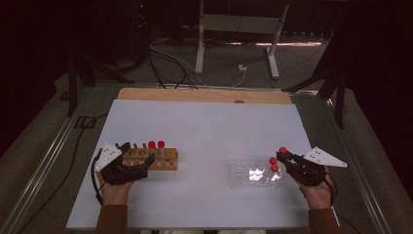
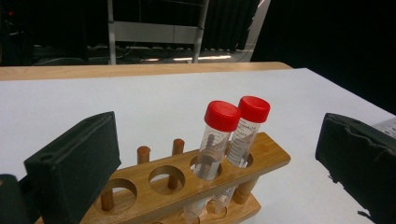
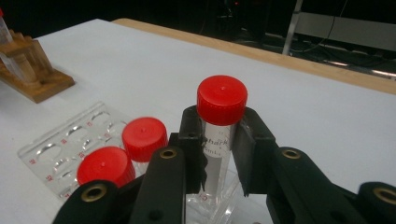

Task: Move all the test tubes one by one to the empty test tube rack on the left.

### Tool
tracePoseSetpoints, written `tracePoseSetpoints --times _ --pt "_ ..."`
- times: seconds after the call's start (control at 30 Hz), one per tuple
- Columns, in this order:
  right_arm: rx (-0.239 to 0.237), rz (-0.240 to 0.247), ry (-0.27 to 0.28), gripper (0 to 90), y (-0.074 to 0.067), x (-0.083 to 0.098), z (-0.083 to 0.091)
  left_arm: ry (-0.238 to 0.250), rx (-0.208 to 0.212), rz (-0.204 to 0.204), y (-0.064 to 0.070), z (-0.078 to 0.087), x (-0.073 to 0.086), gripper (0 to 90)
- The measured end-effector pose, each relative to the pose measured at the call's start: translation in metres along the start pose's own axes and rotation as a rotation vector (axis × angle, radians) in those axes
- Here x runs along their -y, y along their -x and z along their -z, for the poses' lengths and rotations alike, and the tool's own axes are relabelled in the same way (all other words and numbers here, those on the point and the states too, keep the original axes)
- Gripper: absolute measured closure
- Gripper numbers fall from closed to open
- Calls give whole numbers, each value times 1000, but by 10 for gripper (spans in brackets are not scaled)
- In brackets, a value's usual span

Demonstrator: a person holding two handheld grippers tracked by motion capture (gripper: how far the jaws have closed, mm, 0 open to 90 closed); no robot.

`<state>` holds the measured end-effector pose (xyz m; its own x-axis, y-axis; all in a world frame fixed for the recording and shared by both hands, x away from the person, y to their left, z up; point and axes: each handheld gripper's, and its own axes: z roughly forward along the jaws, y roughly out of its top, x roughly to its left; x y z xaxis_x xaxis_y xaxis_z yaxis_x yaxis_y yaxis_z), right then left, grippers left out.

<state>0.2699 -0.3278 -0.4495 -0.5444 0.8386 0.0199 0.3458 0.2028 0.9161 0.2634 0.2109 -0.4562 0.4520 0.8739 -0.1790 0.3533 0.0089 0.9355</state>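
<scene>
One tube (image 3: 219,135) in right gripper (image 3: 219,161)

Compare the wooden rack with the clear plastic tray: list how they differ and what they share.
The wooden rack is brown and opaque; the clear plastic tray is see-through. The wooden rack has round holes between pegs; the clear plastic tray is flat with shallow wells. The left gripper sits open around the rack; the right gripper grips a tube at the tray. Both hold red-capped tubes upright.
</scene>
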Motion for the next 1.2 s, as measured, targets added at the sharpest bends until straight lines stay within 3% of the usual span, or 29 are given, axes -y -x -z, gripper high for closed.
tracePoseSetpoints --times 0.4,0.7,0.87,1.03,1.2 --pt "-1 7 41 738 -3 -15 12 3 5 -20 4 1 -3 6" --pt "31 41 75 738 -11 -33 17 11 8 -28 6 2 -6 7" --pt "39 57 75 738 -16 -43 15 10 5 -44 9 3 -8 7" --pt "11 66 67 737 -24 -50 6 22 1 -65 13 6 -13 7" --pt "-15 72 58 737 -35 -54 -5 24 -32 -107 20 6 -17 11"
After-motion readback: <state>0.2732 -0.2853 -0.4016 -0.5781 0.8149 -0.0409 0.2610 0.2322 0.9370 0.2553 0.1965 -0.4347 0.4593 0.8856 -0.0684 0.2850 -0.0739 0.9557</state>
